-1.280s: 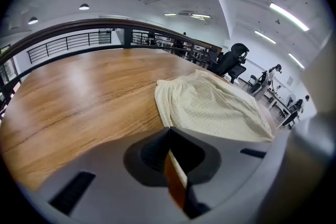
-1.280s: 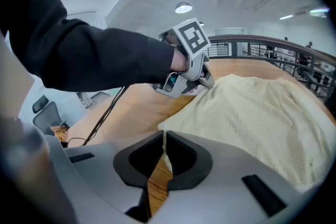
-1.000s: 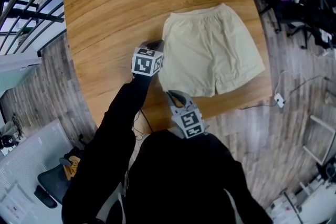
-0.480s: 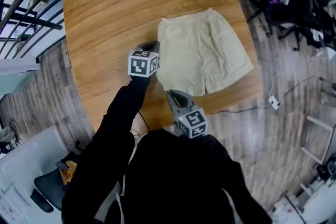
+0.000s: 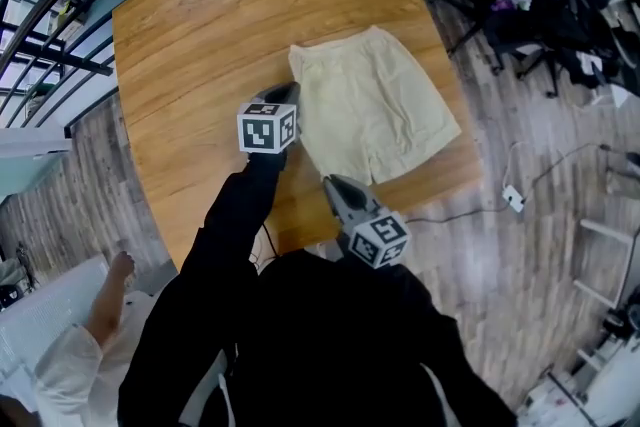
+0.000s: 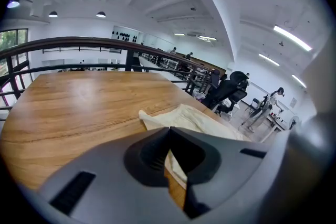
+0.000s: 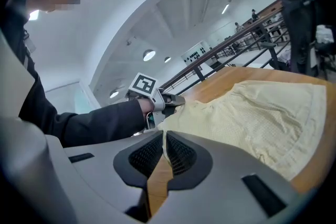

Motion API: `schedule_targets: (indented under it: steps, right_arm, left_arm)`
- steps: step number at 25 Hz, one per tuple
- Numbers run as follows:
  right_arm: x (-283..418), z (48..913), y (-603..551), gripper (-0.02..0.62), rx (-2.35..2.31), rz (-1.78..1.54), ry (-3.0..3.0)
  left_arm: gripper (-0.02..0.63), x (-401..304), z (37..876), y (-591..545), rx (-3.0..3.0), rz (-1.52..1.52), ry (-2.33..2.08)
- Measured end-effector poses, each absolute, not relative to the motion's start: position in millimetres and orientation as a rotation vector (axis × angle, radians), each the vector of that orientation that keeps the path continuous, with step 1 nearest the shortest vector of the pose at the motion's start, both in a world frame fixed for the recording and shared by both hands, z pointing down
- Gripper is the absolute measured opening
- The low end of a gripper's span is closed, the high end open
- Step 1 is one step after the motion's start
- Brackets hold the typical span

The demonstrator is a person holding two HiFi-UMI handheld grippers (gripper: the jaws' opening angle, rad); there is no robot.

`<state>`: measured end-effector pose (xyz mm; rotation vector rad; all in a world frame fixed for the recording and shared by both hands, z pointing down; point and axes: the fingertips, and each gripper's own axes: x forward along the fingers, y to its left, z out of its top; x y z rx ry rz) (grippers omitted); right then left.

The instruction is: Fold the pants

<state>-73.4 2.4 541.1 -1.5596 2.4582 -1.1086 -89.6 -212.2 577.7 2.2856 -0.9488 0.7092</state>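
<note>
Left gripper (image 5: pixel 289 92) clamped tight on pants (image 5: pixel 372 105) at waist corner. Right gripper (image 5: pixel 331 182) pinched closed on near leg hem. Pants lie on table (image 5: pixel 190 45).

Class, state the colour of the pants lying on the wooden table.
The pants are plain pale cream-yellow, clearest in the head view.

The pants (image 5: pixel 370 110) are plain pale cream. The table (image 5: pixel 200 45) is warm orange-brown, streaked with wood grain. My left gripper (image 5: pixel 290 91) and right gripper (image 5: pixel 331 181) are grey, with black-and-white square markers (image 5: pixel 267 129). My sleeves (image 5: pixel 230 245) are black.
</note>
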Motion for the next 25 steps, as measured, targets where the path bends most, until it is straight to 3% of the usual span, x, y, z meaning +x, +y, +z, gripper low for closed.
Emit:
schedule_targets:
  steps: [25]
  right_arm:
    - [79, 518, -7, 0.020, -1.531, -1.227, 2.050]
  left_arm:
    - [0.006, 42, 550, -224, 2.297, 0.600, -0.947]
